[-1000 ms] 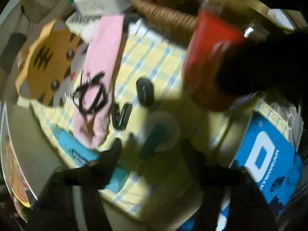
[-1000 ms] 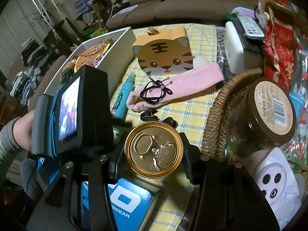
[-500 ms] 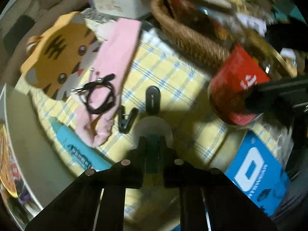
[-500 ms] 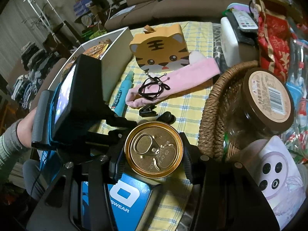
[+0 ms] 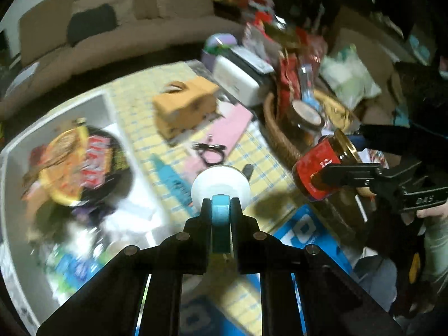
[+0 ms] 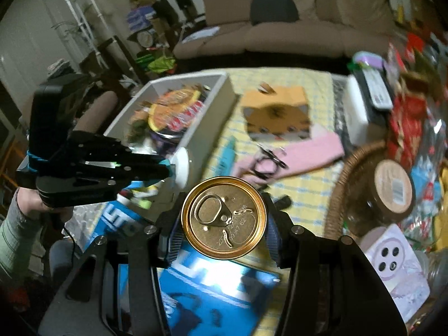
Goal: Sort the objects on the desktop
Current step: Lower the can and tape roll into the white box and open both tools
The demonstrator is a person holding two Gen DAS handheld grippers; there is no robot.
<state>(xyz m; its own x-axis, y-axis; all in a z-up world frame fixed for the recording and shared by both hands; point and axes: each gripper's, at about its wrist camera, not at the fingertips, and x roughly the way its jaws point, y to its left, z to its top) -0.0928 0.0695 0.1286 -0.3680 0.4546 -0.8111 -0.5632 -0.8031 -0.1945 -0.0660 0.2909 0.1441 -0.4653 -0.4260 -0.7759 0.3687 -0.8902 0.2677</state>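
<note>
Both tongs have come up off the table since a second ago, and the left pair, which stood spread over the white disc then, now pinches it.

That left tongs (image 5: 221, 205) grips a teal tab on a round white disc (image 5: 220, 186), holding it in the air near the white storage box (image 6: 196, 128) full of snack packets. The right tongs (image 6: 223, 218) is clamped on the sides of a red can (image 5: 319, 173) with a gold pull-tab lid (image 6: 223, 217); printed digits on the lid are partly legible, ending "47 62". A hand (image 6: 30, 204) in a pale green sleeve holds the left tool.

Below lies a yellow checked tablecloth (image 6: 302, 184) carrying a blue box (image 6: 212, 288) with large white letters too blurred to read, a tiger-face box (image 6: 277, 117), a pink cloth (image 6: 316, 151) with a black cord (image 6: 266, 162) on it, and a teal tube (image 5: 170, 176). A wicker basket (image 6: 340, 184) on the right holds a brown-lidded jar (image 6: 394, 190) with a barcode label. A beige sofa (image 6: 294, 30) stands behind the table.
</note>
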